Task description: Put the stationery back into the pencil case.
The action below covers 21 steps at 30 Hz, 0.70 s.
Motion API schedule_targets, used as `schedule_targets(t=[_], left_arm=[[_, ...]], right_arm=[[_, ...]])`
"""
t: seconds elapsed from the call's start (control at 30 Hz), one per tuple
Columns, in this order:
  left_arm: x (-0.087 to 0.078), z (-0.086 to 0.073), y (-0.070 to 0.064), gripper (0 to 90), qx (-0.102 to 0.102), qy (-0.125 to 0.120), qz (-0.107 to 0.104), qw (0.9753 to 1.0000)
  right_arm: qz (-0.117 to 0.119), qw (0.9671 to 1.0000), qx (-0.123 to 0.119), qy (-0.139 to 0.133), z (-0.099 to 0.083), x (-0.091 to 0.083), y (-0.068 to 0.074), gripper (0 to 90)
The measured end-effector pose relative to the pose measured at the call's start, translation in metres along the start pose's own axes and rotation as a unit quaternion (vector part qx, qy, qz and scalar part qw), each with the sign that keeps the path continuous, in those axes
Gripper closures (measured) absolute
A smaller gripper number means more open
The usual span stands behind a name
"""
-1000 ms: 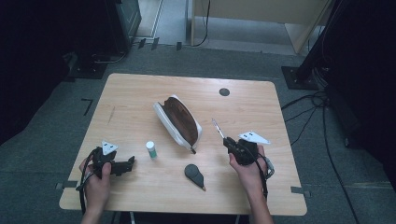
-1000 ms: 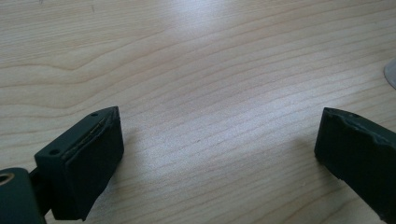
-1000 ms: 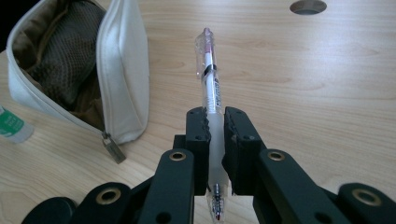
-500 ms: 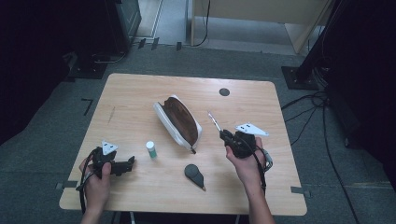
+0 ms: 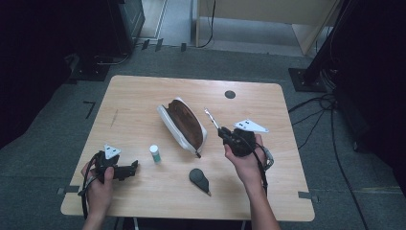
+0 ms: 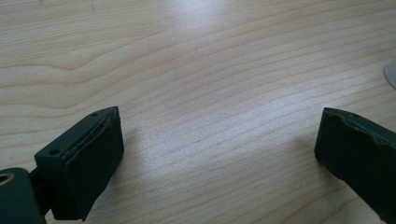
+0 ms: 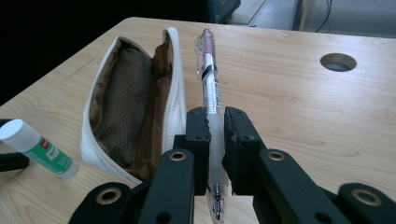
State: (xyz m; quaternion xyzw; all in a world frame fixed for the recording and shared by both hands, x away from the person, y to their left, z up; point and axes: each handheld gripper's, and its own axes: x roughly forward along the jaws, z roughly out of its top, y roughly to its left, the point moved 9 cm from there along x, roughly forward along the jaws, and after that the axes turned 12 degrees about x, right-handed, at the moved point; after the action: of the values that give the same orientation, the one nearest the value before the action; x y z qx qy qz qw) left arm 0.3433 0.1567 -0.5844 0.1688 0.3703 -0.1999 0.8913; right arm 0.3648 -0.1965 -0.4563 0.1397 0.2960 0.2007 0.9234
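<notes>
Moved since earlier: right gripper (image 5: 221,133), clamped on pen (image 7: 210,88), now nearer pouch (image 5: 184,123) at its 9 o'clock; insertion likely next. Left gripper (image 6: 219,154) wide, idle

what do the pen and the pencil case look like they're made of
The pen, clamped in the right gripper, looks like clear glossy plastic: the inner tube and printed label show through the barrel. The pencil case looks like soft fabric, with a white smooth outer shell, possibly coated cloth or faux leather, and a brown mesh lining whose woven grid shows inside its open mouth.
</notes>
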Motion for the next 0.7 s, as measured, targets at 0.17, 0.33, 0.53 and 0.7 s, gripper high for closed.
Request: schedule_targets(t=[0.17, 0.33, 0.53, 0.7], left_arm=[[0.000, 0.000, 0.000, 1.5, 0.000, 0.000, 0.000, 1.0000], [0.000, 0.000, 0.000, 1.5, 0.000, 0.000, 0.000, 1.0000], [0.000, 0.000, 0.000, 1.5, 0.000, -0.001, 0.000, 1.0000], [0.000, 0.000, 0.000, 1.5, 0.001, 0.001, 0.000, 1.0000]], right_arm=[[0.010, 0.9999, -0.005, -0.001, 0.005, 0.004, 0.011, 81.1], [0.020, 0.9997, -0.014, -0.001, 0.011, 0.012, 0.025, 81.1], [0.029, 0.9992, -0.025, 0.007, 0.012, 0.022, 0.039, 81.1], [0.037, 0.9987, -0.032, 0.015, 0.011, 0.033, 0.049, 81.1]])
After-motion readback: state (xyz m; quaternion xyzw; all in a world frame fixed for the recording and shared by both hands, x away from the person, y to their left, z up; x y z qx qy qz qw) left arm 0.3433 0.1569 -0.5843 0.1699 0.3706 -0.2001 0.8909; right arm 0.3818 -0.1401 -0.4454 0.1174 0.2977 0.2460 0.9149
